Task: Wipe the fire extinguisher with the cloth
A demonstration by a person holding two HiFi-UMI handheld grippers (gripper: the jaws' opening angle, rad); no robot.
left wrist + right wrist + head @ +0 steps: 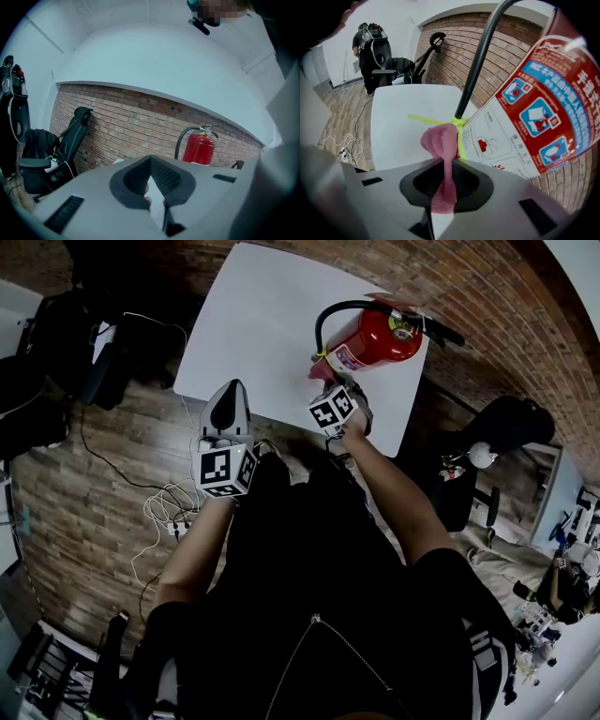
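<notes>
A red fire extinguisher (380, 338) stands at the right end of the white table (253, 324), with its black hose (323, 320) arched over the left side. My right gripper (330, 395) is shut on a pink cloth (317, 371) and presses it against the extinguisher's lower label. In the right gripper view the cloth (440, 140) bunches out of my right gripper (445, 161) against the label (520, 117), beside a yellow tie (457, 123). My left gripper (228, 409) hangs shut and empty over the table's near edge. The left gripper view shows my left gripper (150, 159) and the extinguisher (199, 149) far off.
A brick wall (131, 122) runs behind the table. A black office chair (70, 140) stands at the table's left end and another black chair (506, 427) to the right. White cables and a power strip (169, 517) lie on the wooden floor. A person (370, 42) stands far off.
</notes>
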